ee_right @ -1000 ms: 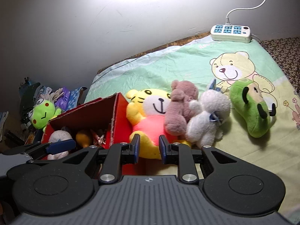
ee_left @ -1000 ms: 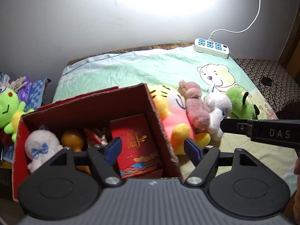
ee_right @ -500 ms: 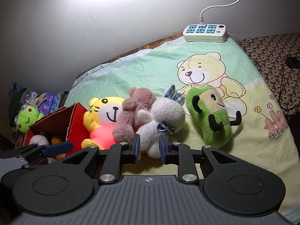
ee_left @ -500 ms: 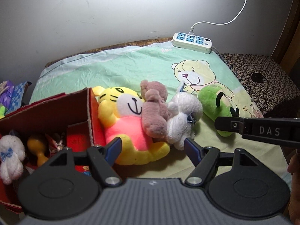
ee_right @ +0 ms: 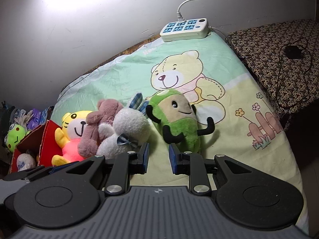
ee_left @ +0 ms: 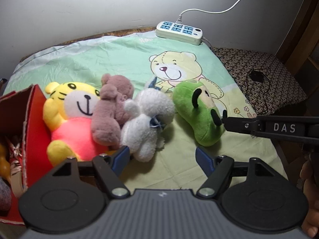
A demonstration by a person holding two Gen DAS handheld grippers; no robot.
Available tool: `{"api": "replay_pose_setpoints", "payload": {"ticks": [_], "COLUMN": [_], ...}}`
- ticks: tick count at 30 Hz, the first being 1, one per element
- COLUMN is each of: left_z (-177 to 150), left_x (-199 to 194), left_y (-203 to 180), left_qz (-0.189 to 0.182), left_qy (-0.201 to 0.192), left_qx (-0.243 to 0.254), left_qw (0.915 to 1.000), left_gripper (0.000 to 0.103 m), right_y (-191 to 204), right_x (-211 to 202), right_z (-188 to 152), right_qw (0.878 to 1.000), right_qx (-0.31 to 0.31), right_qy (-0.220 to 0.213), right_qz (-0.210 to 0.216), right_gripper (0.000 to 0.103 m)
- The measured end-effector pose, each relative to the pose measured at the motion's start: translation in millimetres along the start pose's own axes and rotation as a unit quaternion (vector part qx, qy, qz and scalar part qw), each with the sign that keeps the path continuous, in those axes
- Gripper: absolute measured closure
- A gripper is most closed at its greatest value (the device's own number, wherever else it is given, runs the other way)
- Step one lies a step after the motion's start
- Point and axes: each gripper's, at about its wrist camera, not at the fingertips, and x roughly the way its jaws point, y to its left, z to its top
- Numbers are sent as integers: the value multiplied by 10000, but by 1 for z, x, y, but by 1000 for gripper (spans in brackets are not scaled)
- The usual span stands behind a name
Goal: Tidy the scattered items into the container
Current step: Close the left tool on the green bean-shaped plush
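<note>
Compared with a second ago, both grippers have moved away from the red cardboard box (ee_left: 33,119) toward the toys on the bed; the box, which filled the left wrist view before, now sits at its left edge. The left gripper (ee_left: 162,158) hangs with its jaws released and nothing between them, just in front of the white fluffy plush rabbit (ee_left: 146,117). The right gripper (ee_right: 158,156) has its jaws almost clenched, with only a narrow gap and nothing held, close before the green plush avocado with black arms (ee_right: 179,119).

The toys still lie outside the box in a row: the yellow plush tiger in a pink shirt (ee_left: 73,117) touches the box wall, then the brown plush bear (ee_left: 111,109), the rabbit and the avocado.

Only the left wrist view shows the right gripper from the side, a black bar marked "DAS", with part of a hand (ee_left: 309,197) at the right edge. Only the right wrist view shows a green plush frog (ee_right: 15,137) beyond the box, and a small white plush toy (ee_right: 25,160) inside it.

The bed carries a pale green and yellow sheet with a printed bear (ee_right: 175,75). A white power strip with blue sockets (ee_right: 184,29) lies at the grey wall (ee_right: 109,29), and a brown patterned cushion (ee_right: 279,55) lies to the right.
</note>
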Motion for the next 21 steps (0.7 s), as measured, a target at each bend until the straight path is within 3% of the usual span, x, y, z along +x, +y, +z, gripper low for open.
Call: {"api": "replay_pose_setpoints", "payload": {"ticks": [9,21], "left_z": [10,21], "left_x": [32,67], "left_y": [-31,-56], "left_qz": [-185,-285], "left_qy": [120,136], "left_qx": [-3,179], "left_qw": [9998,9993], "left_gripper": [28,27], "right_y": [-40,-58], "right_x": [12,40], "right_z": [15,33], "right_qw": [9994,9992], "right_qx": [306,353], "right_qy": [-31,146], "right_qz": [-177,140], "right_gripper": [79,78]}}
